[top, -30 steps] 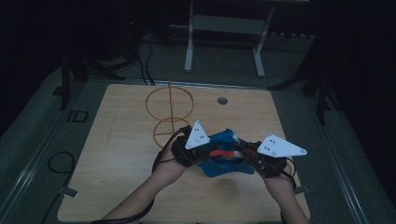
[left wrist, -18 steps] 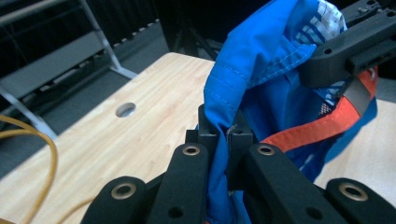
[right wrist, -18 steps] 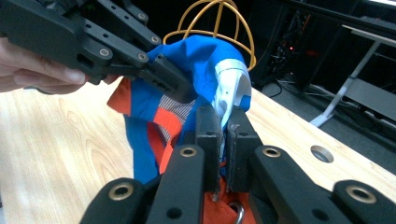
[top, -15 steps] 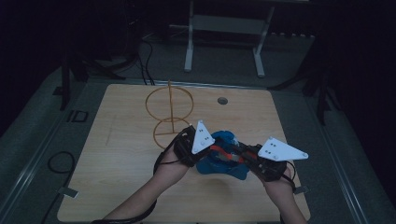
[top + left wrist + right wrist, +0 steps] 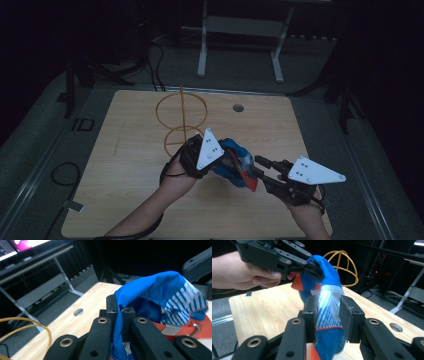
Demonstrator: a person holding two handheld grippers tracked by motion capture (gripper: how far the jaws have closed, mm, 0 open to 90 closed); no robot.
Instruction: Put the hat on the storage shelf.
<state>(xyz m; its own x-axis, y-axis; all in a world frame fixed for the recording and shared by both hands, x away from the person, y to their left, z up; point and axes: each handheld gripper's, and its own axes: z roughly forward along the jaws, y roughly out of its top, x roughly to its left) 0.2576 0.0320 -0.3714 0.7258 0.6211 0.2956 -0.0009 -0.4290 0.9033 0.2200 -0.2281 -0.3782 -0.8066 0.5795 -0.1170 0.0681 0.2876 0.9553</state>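
My left gripper (image 5: 227, 159) is clamped on the blue cloth (image 5: 235, 162), lifted over the table (image 5: 130, 165); my right gripper (image 5: 327, 312) has just been opening (cloth between its jaws, unpinched).

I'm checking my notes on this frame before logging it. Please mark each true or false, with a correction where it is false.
1. The left gripper is shut on the blue garment. True.
2. The right gripper is clamped tight on it. False: a gap shows beside one pad; its jaws have just been opening.
3. The yellow wire frame stands on the table. True.
4. The garment lies flat on the table. False: it is held up.
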